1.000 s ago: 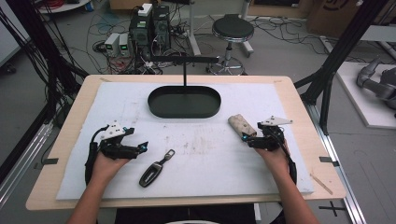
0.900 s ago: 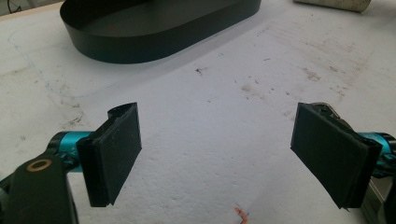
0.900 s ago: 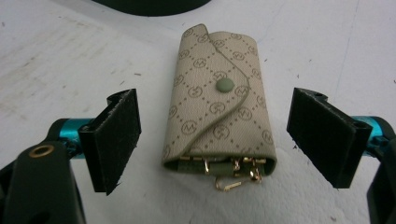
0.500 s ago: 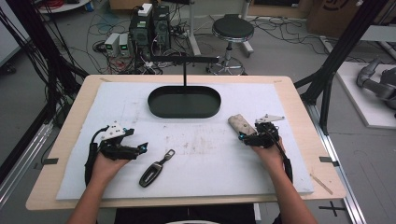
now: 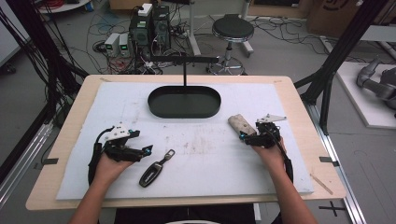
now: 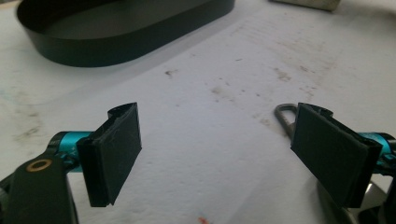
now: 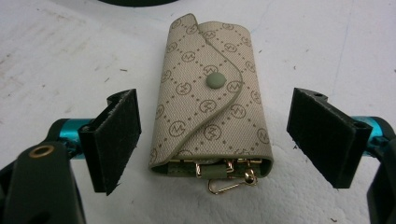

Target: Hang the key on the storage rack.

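Between right fingers: key pouch, untouched.

Left gripper view: tray cut by top edge at 11 o'clock; far rim out of frame. Fob: metal loop alone peeks out at 3 o'clock, body hidden behind right-hand jaw. Pale object at 1 o'clock cropped to sliver, too little to identify.

Right gripper view: pouch contents hidden under flap; gold clip at 6 o'clock only partly out. Dark shape at 12 o'clock cut by top edge.

High view: pouch monogram too small to read.
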Action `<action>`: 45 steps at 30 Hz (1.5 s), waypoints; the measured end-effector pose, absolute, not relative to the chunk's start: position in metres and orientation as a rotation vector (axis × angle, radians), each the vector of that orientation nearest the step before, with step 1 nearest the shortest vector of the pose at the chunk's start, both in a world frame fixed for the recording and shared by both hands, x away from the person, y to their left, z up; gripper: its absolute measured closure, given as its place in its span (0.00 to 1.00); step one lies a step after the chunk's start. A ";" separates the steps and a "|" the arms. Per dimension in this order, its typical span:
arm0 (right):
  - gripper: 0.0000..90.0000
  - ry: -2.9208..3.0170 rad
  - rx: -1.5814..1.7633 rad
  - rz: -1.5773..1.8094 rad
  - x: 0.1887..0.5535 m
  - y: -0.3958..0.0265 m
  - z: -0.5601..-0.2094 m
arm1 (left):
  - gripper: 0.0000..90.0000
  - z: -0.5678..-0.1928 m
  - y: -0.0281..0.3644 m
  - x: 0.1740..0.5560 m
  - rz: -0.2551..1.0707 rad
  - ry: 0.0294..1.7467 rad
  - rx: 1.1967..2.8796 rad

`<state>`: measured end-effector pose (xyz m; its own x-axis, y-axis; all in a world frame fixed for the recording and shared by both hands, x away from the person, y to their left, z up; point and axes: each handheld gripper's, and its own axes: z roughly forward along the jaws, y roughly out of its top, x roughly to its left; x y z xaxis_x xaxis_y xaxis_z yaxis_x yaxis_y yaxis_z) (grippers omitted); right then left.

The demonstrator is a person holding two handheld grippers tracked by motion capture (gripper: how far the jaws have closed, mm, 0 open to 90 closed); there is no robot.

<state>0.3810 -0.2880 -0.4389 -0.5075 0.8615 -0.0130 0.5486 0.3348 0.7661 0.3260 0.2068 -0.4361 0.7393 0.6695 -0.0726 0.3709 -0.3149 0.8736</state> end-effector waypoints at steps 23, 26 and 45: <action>0.20 2.157 1.229 1.050 0.378 -0.294 -0.434 | 0.40 -0.447 0.153 0.313 0.228 0.681 2.169; 0.20 2.155 1.232 1.051 0.378 -0.294 -0.434 | 0.48 -0.447 0.152 0.312 0.227 0.675 2.186; 0.20 2.131 1.238 1.068 0.377 -0.297 -0.432 | 0.77 -0.445 0.144 0.303 0.307 0.679 2.238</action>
